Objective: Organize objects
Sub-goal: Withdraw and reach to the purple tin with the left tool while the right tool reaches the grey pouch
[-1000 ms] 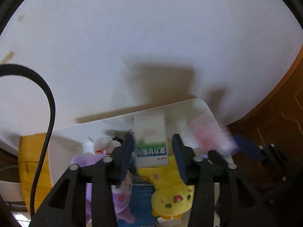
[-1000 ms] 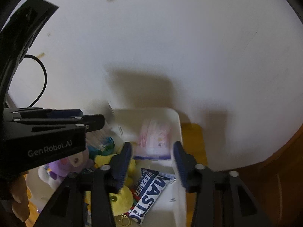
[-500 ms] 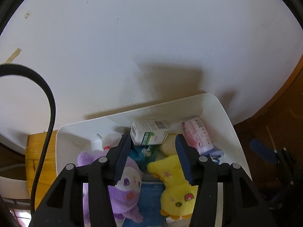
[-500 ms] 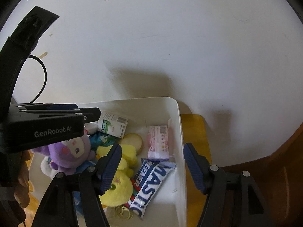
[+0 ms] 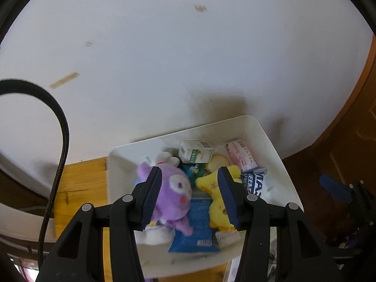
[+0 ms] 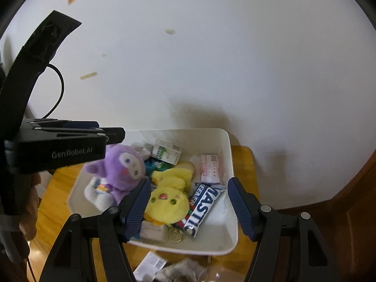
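Note:
A white bin (image 5: 279, 162) (image 6: 231, 164) stands on a wooden surface against a white wall. Inside lie a purple plush (image 5: 175, 188) (image 6: 122, 162), a yellow plush (image 5: 218, 202) (image 6: 168, 197), a small green-and-white carton (image 5: 196, 151) (image 6: 165, 151), a pink packet (image 5: 240, 156) (image 6: 209, 169) and a blue-and-white snack wrapper (image 6: 202, 209). My left gripper (image 5: 189, 178) hangs open above the plush toys, holding nothing. My right gripper (image 6: 188, 189) is open above the bin's near right side, empty.
The left gripper's black body (image 6: 58, 148) and a hand (image 6: 28, 213) fill the left of the right wrist view. A black cable (image 5: 58, 141) loops at left. Paper scraps (image 6: 150, 264) lie on the wooden surface (image 6: 56, 206) in front of the bin.
The carton left my left gripper and the pink packet left my right one; both now lie in the bin. Both grippers opened and pulled back and up from the bin.

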The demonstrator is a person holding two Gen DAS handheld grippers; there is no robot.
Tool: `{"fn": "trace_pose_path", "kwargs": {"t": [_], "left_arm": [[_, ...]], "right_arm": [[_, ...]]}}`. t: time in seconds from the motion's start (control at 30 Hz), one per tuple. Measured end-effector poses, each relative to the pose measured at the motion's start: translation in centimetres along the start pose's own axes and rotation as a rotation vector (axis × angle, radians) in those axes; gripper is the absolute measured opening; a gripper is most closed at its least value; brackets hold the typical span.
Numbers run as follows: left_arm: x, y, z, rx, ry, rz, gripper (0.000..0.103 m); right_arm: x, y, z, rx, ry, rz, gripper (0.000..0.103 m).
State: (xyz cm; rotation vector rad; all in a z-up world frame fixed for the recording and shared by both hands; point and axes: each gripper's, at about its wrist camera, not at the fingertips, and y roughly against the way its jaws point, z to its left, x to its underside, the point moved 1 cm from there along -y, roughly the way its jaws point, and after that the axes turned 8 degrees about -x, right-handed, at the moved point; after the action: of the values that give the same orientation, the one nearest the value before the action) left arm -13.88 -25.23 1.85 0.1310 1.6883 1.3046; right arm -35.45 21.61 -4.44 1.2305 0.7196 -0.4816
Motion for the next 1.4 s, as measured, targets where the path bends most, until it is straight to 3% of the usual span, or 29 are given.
{"fn": "trace_pose_path", "kwargs": {"t": [0.37, 0.5, 0.73, 1.0, 1.4], "left_arm": [[3.5, 9.0, 4.8, -0.017, 0.049, -0.079, 0.057], [5.8, 11.8, 6.5, -0.016, 0.062, -0.103, 0.058], [10.8, 14.9, 8.0, -0.010, 0.045, -0.123, 0.059], [16.4, 15.9, 9.0, 0.063, 0.054, -0.091, 0.059], [20.9, 12.8, 9.6, 0.049, 0.062, -0.045, 0.061]], "right_arm": [[1.3, 8.7, 4.3, 0.028, 0.047, -0.087, 0.069], [2.5, 12.3, 6.2, 0.036, 0.071, -0.120, 0.080], [5.4, 15.9, 8.6, 0.029, 0.114, -0.146, 0.080], [8.9, 17.9, 10.0, 0.012, 0.121, -0.137, 0.081], [13.3, 15.0, 6.8, 0.026, 0.018, -0.077, 0.081]]}}
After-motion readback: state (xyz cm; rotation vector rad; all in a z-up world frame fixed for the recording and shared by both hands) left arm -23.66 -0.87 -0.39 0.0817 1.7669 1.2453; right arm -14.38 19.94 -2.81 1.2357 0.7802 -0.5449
